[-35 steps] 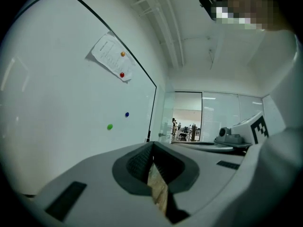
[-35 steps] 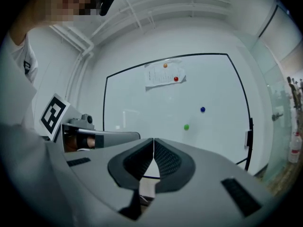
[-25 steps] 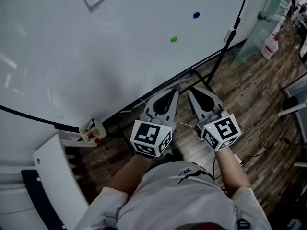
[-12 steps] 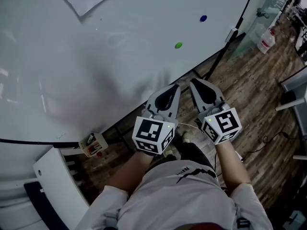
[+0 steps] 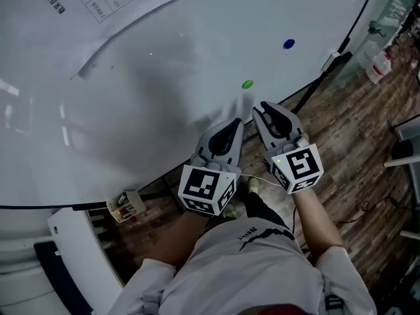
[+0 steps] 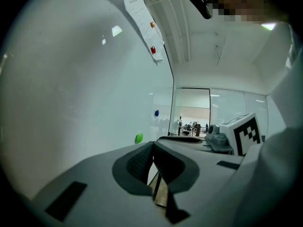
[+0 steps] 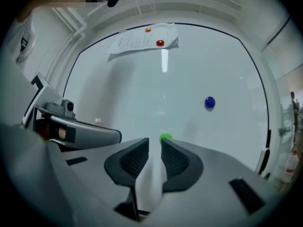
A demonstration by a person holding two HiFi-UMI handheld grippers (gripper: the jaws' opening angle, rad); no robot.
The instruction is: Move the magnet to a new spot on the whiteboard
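A green magnet sticks to the whiteboard, with a blue magnet up and to its right. My right gripper points at the green magnet, which sits just beyond its fingertips. Its jaws have just been opening and stand slightly apart, nothing between them, as the right gripper view shows. My left gripper hangs beside it, a little lower and to the left. In its own view the left gripper has its pads together and empty, the green magnet off to its left.
A printed paper sheet hangs high on the board under a red magnet and an orange one. A small marker holder sits below the board's lower edge. Wooden floor, a glass partition and a bottle lie to the right.
Both grippers have moved forward toward the whiteboard, closing on the green magnet. The right gripper's jaws have parted a little; the left gripper's stay together.
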